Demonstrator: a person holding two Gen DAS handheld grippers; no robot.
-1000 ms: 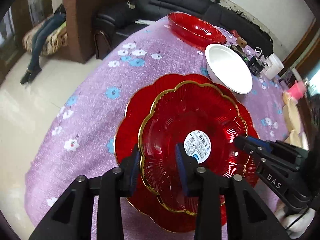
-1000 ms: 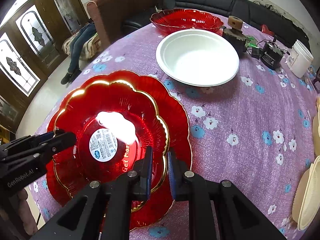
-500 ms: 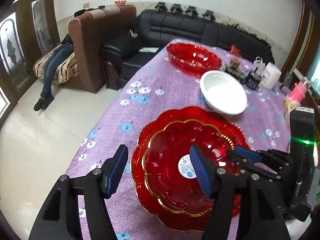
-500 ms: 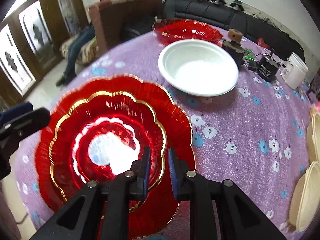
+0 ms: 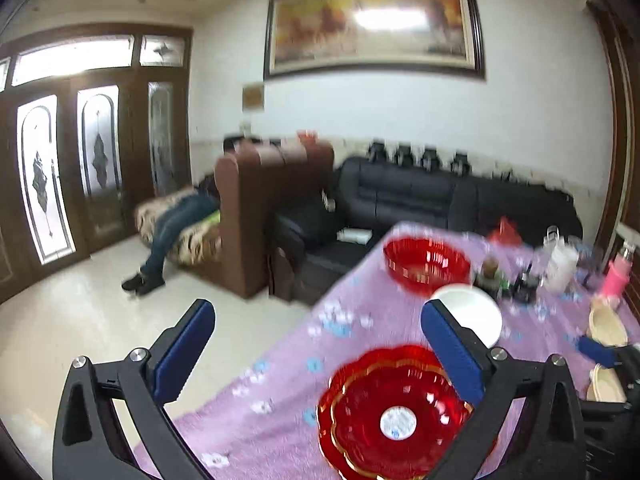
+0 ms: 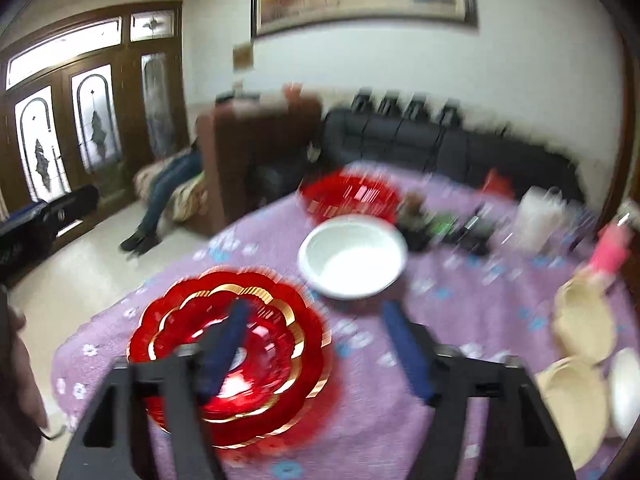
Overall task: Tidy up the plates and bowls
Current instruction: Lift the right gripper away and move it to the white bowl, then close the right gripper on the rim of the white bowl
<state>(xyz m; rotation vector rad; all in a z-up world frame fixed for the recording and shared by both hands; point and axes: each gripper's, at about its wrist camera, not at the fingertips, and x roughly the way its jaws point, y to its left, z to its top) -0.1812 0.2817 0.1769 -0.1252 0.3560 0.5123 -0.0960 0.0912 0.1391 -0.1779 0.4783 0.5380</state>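
Note:
Two red gold-rimmed scalloped plates (image 5: 394, 412) lie stacked on the purple flowered tablecloth (image 5: 288, 368), the smaller on top with a white sticker. They also show in the right wrist view (image 6: 232, 356). A white bowl (image 6: 352, 260) and a red bowl (image 6: 348, 198) stand farther back; the left wrist view shows the white bowl (image 5: 470, 312) and red bowl (image 5: 426, 264) too. My left gripper (image 5: 316, 340) is open and empty, raised above the table. My right gripper (image 6: 316, 324) is open and empty, above the stack's right side. Both views are blurred.
Cream dishes (image 6: 584, 328) lie at the table's right edge. A white container (image 5: 562, 266), a pink bottle (image 5: 618, 276) and small gadgets stand at the back. A brown armchair (image 5: 272, 208) and black sofa (image 5: 440, 200) lie beyond the table.
Both grippers have let go of the top red plate, opened wide, and pulled up and back from the stack. The plate now rests on the larger one.

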